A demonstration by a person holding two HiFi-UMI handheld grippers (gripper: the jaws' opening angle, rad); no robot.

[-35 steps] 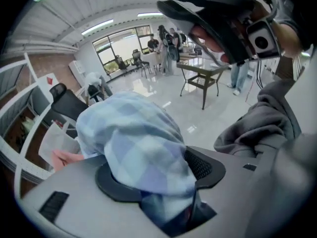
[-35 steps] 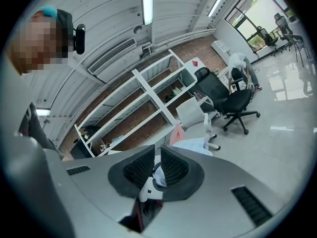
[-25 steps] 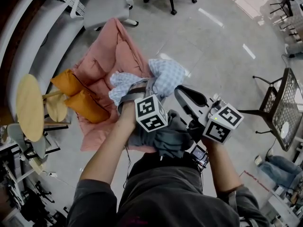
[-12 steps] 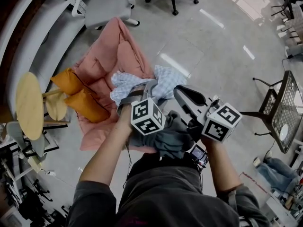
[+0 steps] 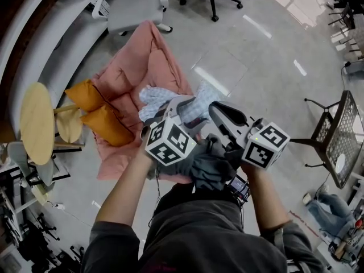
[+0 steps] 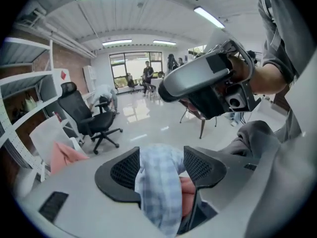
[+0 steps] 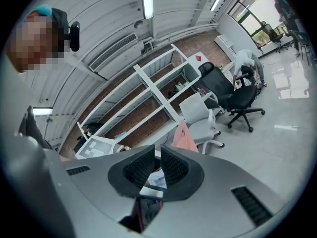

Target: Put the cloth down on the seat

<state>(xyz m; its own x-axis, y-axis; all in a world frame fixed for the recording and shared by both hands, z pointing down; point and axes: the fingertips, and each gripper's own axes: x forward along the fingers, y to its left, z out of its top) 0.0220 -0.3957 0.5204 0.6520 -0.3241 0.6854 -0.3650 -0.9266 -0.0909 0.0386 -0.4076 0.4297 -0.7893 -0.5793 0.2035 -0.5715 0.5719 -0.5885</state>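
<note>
While left gripper (image 5: 181, 106) at frame centre grips blue-checked cloth (image 5: 162, 97), cloth bunches over pink padded seat (image 5: 128, 78), upper left of centre; contact with seat unclear. Left gripper view: cloth fills jaw gap, drooping toward bottom edge. Right gripper (image 5: 220, 112) just right of cloth, jaws pressed nearly together, clenched on nothing. Two orange cushions (image 5: 96, 110) at seat's left edge.

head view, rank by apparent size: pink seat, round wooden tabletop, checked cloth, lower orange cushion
1. pink seat, clearly the largest.
2-3. round wooden tabletop and checked cloth: they look alike, and the cloth is partly hidden, so no ranking between them.
4. lower orange cushion.
</note>
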